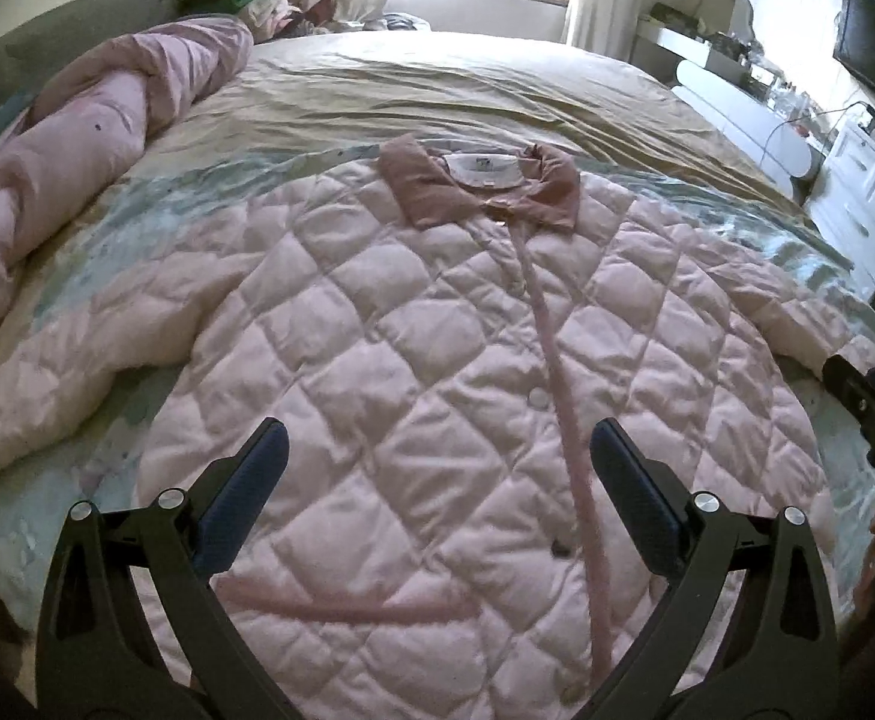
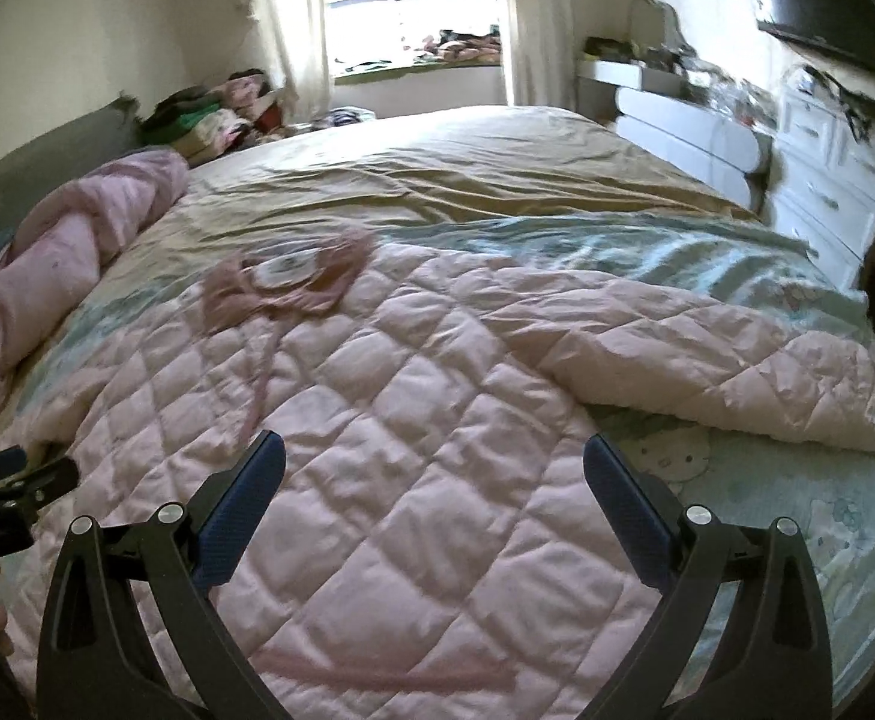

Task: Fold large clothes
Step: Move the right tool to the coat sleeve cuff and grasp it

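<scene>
Leftmost, a rolled pink duvet lines the bed edge. The quilted pink jacket lies flat, collar away, sleeves spread. Left gripper and right gripper hover wide apart, empty. Bare sheet beyond; white drawers rightward.

One jacket, two grippers, one rolled quilt

On the bed: one quilted pink jacket, one rolled pink quilt along its left edge; left gripper and right gripper, both spread wide.
</scene>
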The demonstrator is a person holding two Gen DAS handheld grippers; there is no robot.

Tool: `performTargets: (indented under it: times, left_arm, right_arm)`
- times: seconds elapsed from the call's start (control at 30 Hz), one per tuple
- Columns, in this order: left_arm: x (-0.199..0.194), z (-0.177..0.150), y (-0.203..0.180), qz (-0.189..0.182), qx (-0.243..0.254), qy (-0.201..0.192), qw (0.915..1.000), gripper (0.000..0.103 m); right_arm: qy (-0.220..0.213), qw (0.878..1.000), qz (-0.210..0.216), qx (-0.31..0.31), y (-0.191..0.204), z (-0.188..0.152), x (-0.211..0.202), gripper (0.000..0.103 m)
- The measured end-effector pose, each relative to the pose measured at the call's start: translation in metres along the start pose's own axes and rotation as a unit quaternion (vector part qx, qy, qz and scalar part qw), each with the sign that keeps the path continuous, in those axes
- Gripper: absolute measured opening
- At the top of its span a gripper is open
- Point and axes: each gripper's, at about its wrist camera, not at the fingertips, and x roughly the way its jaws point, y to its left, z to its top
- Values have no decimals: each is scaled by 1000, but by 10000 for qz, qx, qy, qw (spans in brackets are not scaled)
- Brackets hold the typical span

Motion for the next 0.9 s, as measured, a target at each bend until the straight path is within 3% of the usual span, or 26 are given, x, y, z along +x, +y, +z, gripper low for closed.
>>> performTargets:
  times: [0.3, 0.6, 0.73, 0.9]
  left_arm:
    - [26, 30, -24, 26, 172, 10, 9998, 94]
    - [60, 45, -55, 50, 358, 149, 9992, 94]
    - [77, 48, -65, 150, 355, 219, 9990, 94]
    - [90, 47, -69, 123, 352, 298, 9989, 94]
  right_arm:
    - [62, 9974, -450, 561, -62, 16, 30, 99]
    - [247, 9858, -934, 1370, -146, 13, 52, 99]
    - [426, 9754, -1000, 1920, -185, 1, 62, 99]
    - [619, 9495, -1050, 2890, -241, -19, 71, 99]
